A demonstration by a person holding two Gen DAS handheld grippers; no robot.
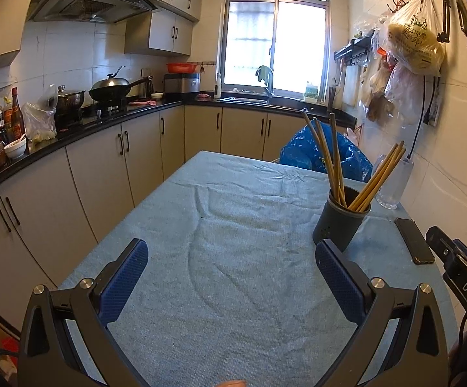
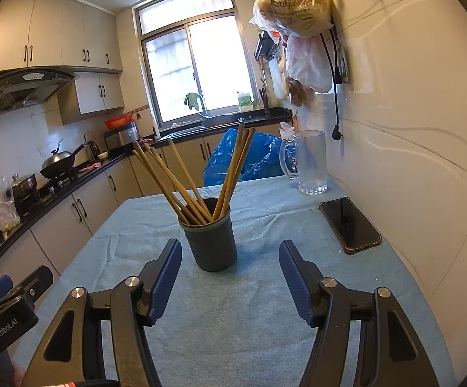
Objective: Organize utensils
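Right wrist view: the right gripper (image 2: 230, 277) has its jaws spread and empty, and the dark grey cylindrical plastic holder (image 2: 210, 237) of long wooden chopsticks (image 2: 197, 183) stands upright just beyond them, centred in the gap, on the desk covered in pale blue cloth (image 2: 249, 322). The left gripper (image 1: 231, 277), jaws also spread and empty, faces bare cloth with the holder off to its far right, so the right hand looks nearer. The chopsticks' long axes fan upward, leaning left and right.

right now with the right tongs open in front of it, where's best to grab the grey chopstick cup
Grip the grey chopstick cup low on its round wall, level from the near side, the right tongs straddling it. It stands upright on the blue cloth, and the chopsticks fan out above the rim, so coming from above would likely knock them.
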